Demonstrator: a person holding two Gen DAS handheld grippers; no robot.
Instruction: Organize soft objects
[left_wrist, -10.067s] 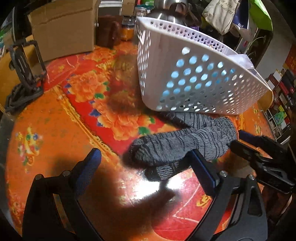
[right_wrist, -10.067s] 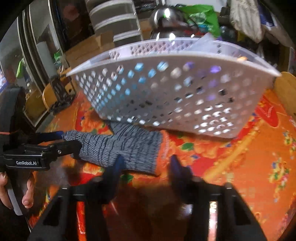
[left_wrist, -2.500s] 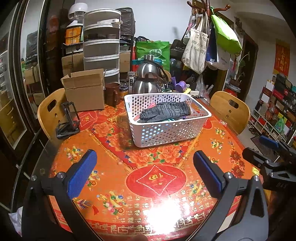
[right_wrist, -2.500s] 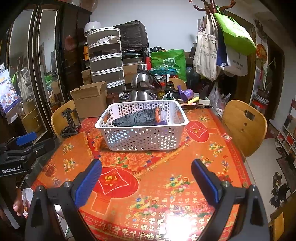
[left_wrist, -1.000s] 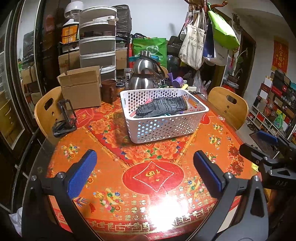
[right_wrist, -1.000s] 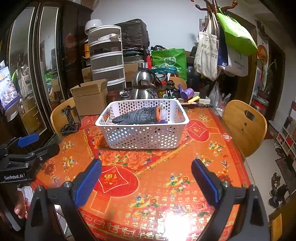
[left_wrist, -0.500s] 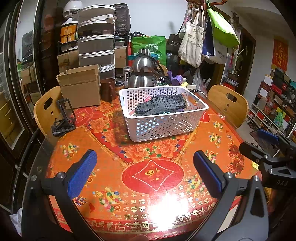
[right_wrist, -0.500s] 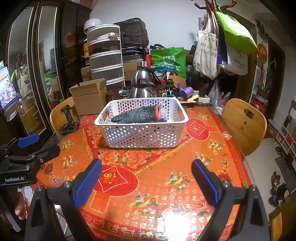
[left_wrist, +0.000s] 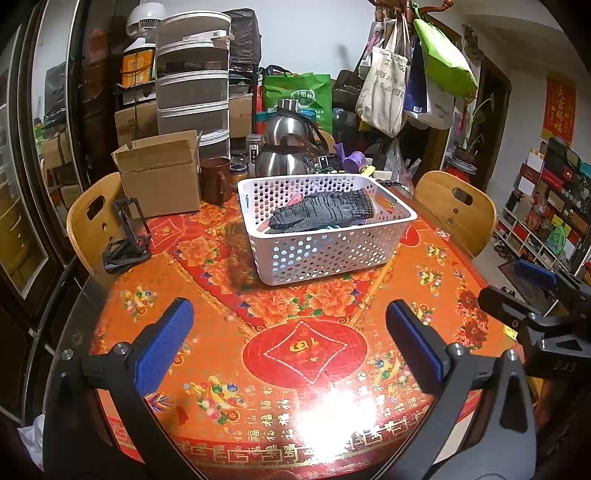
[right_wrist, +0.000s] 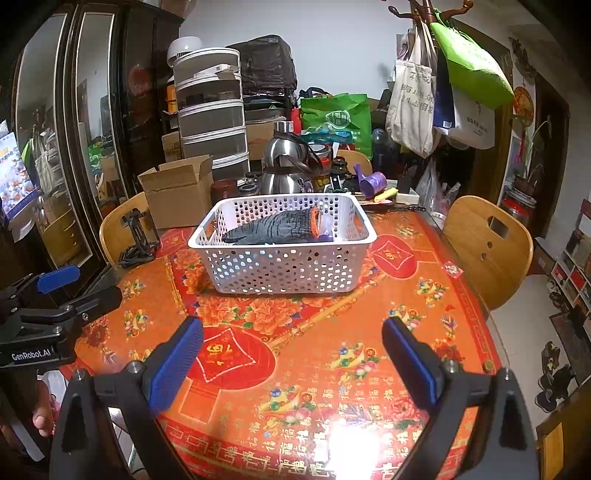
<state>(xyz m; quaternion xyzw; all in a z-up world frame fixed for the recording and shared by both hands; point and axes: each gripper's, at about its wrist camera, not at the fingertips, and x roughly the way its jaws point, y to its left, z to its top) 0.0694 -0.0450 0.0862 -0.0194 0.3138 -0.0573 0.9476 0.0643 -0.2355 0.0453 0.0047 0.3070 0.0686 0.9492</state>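
The left gripper (left_wrist: 290, 339) is hovering over the near part of the round table (left_wrist: 207, 295), its blue-padded jaws spread wide and holding nothing. Ahead of it and far to its left, a wooden chair (left_wrist: 90, 218) is standing at the table edge, with a black folding stand (left_wrist: 127, 236) resting on the orange floral cloth just inside it. Further ahead and still left of the fingers, an open cardboard box (left_wrist: 160, 173) is sitting beside a brown mug (left_wrist: 216, 179), and a steel kettle (left_wrist: 286, 155) is standing behind them. Straight ahead of the left gripper and slightly right of its centre line, well beyond the fingertips, the white perforated basket (left_wrist: 325, 247) is resting on the cloth, and the grey knitted sock (left_wrist: 321, 214) is lying inside it on top of other soft items, too hidden to name. To the far right of this view, the right gripper (left_wrist: 532, 291) is showing at the table edge.

The right gripper (right_wrist: 291, 347) is likewise hanging above the near table area, its jaws wide apart and empty. The left gripper (right_wrist: 66, 291) is appearing at its far left. Directly ahead of the fingers, well apart from them, the basket (right_wrist: 282, 264) is holding the sock (right_wrist: 275, 227), whose orange cuff is pointing right. A second wooden chair (right_wrist: 487, 243) is standing ahead to the right.
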